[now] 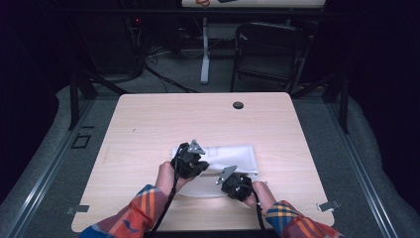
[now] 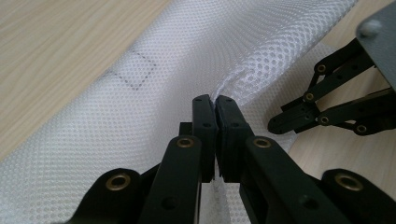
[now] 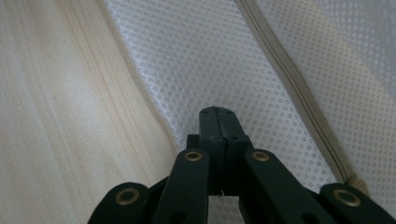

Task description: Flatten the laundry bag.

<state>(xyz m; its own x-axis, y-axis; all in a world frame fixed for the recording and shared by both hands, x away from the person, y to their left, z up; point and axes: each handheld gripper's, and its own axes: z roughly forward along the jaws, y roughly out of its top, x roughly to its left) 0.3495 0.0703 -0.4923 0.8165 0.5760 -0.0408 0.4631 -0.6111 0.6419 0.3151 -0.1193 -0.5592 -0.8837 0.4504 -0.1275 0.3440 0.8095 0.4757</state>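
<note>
Looking down from the high view, a white mesh bag (image 1: 225,166) lay flat on the wooden tabletop (image 1: 163,124), nearer the near edge than the far one and roughly midway between the left and right edges. The left gripper (image 1: 204,164) sat over the bag's left part, and the right gripper (image 1: 221,179) was just beside it at the bag's near edge, toward the person's side; both were held by hands in plaid sleeves that came in from the near edge. A small dark round fitting (image 1: 238,105) sat well apart from them near the tabletop's far edge. In the left gripper view, the left gripper (image 2: 215,100) had its jaws pressed together on a raised pinch of the mesh bag (image 2: 187,60), the fabric puckering into a fold right at the tips; a faint stitched square showed on the bag farther up to the left, and bare tabletop (image 2: 56,51) lay beyond the bag's edge. The right gripper (image 2: 276,125) appeared at the right of that view, its tips resting at the bag's edge, close to the left one. In the right gripper view, the right gripper (image 3: 215,111) had its jaws closed against each other over the mesh bag (image 3: 201,60); a little fabric seemed caught low between them. A beige zipper (image 3: 299,98) ran diagonally across the bag to the right of the jaws, and the tabletop (image 3: 56,116) lay to their left.
</note>
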